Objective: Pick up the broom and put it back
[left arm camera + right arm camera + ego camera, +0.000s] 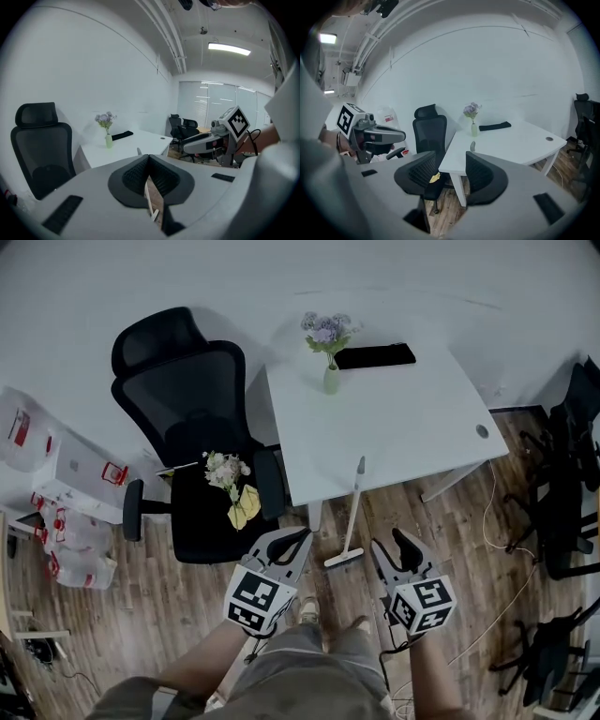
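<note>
The broom (353,508) leans against the front edge of the white table (412,427), its head (344,559) on the wooden floor. Both grippers hang low in front of it, apart from it. My left gripper (298,538) is left of the broom head, its pads meeting at the tips (149,157) with nothing gripped; the broom's stick (152,202) shows through the gap below them. My right gripper (392,546) is right of the broom head and stands open (451,161), empty. The broom's handle top (472,146) shows just beyond its jaws.
A black office chair (192,418) stands left of the table with a flower bunch (225,470) on its seat. A vase of flowers (330,371) and a black flat object (375,355) sit on the table. White bags (66,484) lie far left; dark chairs (562,502) and cables are at the right.
</note>
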Demonstrator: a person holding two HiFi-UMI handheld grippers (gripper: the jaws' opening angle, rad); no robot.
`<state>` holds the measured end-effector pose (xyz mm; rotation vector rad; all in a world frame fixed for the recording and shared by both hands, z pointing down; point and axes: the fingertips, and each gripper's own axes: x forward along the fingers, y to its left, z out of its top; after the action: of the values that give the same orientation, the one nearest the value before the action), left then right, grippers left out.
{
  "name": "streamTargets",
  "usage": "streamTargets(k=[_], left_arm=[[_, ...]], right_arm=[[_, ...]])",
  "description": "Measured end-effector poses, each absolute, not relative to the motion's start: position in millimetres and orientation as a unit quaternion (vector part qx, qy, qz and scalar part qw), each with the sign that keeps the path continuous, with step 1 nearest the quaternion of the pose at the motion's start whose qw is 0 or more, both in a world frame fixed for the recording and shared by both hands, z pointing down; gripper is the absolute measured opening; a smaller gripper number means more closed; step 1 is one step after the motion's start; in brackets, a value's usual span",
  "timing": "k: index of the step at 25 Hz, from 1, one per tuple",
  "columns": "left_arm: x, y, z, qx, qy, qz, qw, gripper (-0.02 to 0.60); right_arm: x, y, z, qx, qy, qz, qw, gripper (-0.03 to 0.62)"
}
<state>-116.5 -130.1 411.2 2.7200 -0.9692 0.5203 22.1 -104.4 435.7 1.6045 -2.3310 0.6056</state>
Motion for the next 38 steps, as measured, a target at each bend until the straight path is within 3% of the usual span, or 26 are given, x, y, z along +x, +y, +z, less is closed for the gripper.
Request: streamTargets(k=[15, 38], left_arm=[[-100, -173, 498, 0.872, -0.408, 0.209, 0.173, 0.015], [-112, -194, 656, 0.826, -0.466, 0.250, 0.193, 0.015]], right_arm=[[46, -173, 572, 0.489, -0.803, 0.294, 0.174, 0.207], [29, -226, 760, 0.430, -0.823, 0.273, 0.251, 0.222]])
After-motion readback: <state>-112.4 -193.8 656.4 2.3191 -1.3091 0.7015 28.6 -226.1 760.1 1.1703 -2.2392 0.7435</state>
